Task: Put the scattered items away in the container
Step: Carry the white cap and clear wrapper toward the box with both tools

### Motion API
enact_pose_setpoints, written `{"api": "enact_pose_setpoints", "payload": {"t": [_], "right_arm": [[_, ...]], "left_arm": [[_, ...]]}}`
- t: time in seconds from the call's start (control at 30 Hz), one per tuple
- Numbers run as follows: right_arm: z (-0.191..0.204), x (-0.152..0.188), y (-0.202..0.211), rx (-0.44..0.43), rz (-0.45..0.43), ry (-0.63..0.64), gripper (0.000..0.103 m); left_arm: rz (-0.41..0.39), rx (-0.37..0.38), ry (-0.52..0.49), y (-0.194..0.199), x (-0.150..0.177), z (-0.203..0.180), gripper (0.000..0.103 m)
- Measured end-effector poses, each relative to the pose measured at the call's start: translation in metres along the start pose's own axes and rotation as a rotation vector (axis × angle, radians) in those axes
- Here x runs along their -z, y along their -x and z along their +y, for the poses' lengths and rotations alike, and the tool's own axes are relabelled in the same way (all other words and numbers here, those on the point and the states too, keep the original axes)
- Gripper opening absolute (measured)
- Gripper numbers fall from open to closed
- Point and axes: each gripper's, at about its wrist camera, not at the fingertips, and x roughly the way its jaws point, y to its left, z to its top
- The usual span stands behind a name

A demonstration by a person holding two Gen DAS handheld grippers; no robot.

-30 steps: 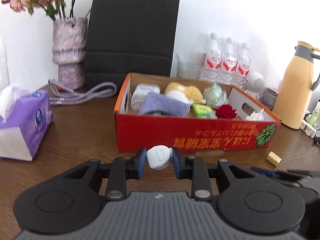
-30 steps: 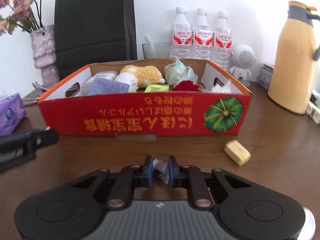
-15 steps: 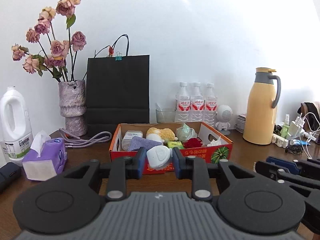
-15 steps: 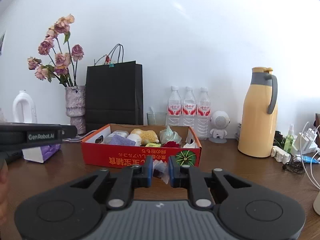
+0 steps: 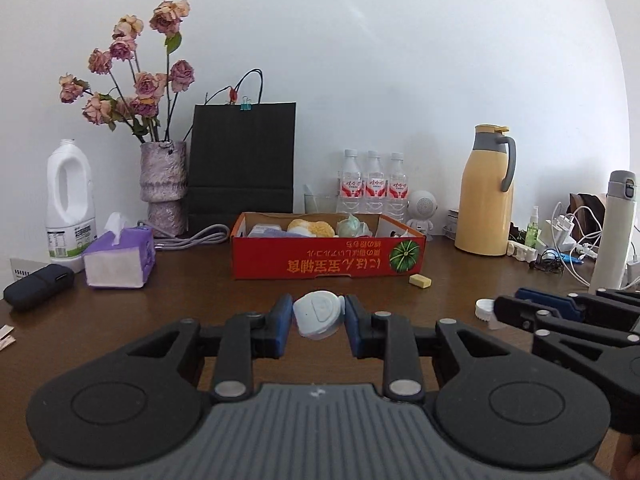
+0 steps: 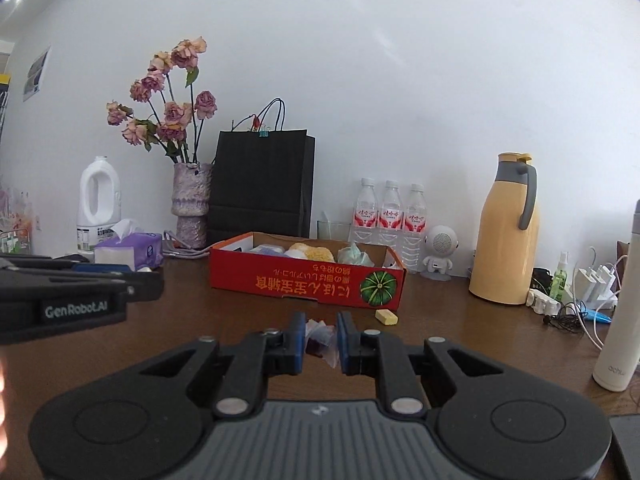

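Grippers both loaded: left gripper point(image 5: 316, 317) clamps a white cap point(image 5: 319, 315), right gripper point(image 6: 319, 338) pinches a crumpled wrapper point(image 6: 320, 336). Both have backed well away from the box point(image 5: 320, 264), now mid-bench; neither item delivered, yellow block point(image 5: 420, 280) loose by its front right corner.

Black grippers point(image 5: 318, 322), blue-padded jaws

red box point(image 5: 320, 266) (watermelon print), purple tissue pack point(image 5: 120, 258)
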Motion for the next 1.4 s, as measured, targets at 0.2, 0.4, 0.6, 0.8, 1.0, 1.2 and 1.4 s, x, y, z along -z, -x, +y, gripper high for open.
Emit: {"api": "enact_pose_setpoints", "payload": {"t": [0.2,0.4,0.6,0.8,1.0,1.2,1.4], "right_arm": [[-0.007,0.016,0.017,0.041,0.003,-0.039,0.016],[-0.012,-0.008,-0.026,0.031,-0.003,-0.030,0.016],[-0.028,-0.067,-0.126,-0.013,-0.089,-0.018,0.016],[-0.052,-0.126,-0.250,0.005,-0.099,-0.039,0.016],[-0.069,-0.156,-0.316,-0.022,-0.022,-0.032,0.016],[-0.100,-0.188,-0.412,-0.179,0.476,-0.162,0.016],[-0.096,-0.135,-0.482,-0.174,0.861,-0.180,0.016]], "left_arm": [[0.000,-0.034,0.021,0.008,0.006,0.018,0.029],[-0.037,-0.023,0.035,-0.038,-0.023,0.023,0.029],[-0.112,-0.005,-0.011,-0.151,-0.085,0.030,0.029],[-0.093,-0.041,0.025,-0.267,-0.139,0.050,0.029],[0.059,0.050,0.063,-0.323,-0.158,0.066,0.029],[0.547,0.088,0.100,-0.405,-0.167,0.073,0.029],[0.725,0.082,0.053,-0.439,-0.126,0.072,0.029]]}}
